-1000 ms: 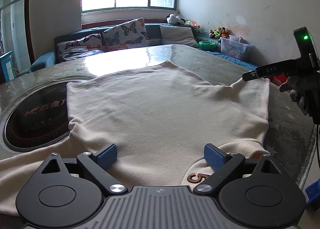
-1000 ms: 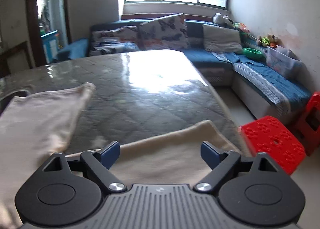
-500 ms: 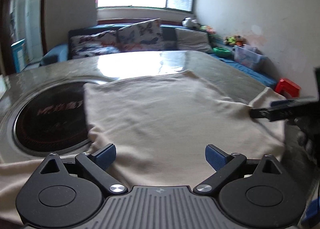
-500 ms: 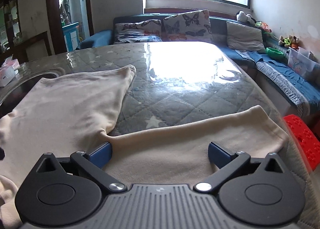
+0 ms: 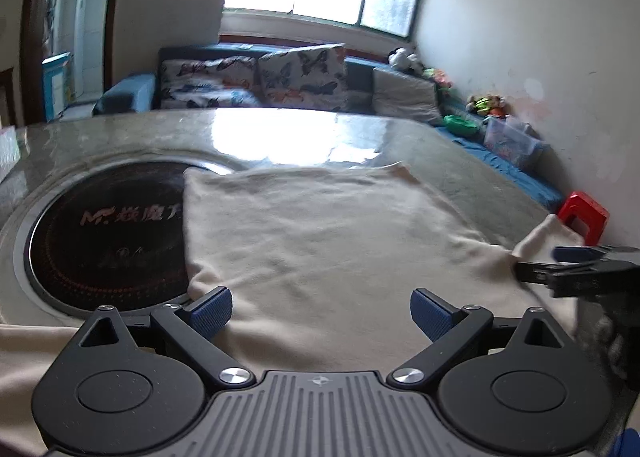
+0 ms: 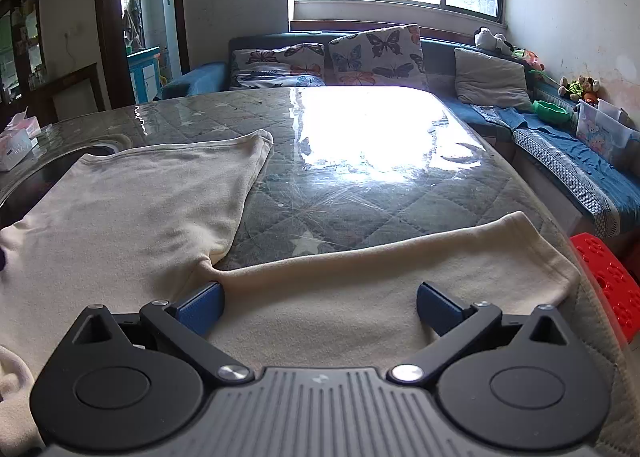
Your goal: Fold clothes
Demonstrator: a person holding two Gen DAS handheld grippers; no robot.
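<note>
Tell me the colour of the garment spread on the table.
Cream, plain off-white garment; it shows best in the right wrist view.

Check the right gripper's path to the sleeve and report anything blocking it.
Nothing visible blocks it. The right gripper hangs with its jaws open directly over the cream sleeve, which lies flat on the table. Only bare cloth shows between the jaws; the red stool stands off beyond the table's edge.
</note>
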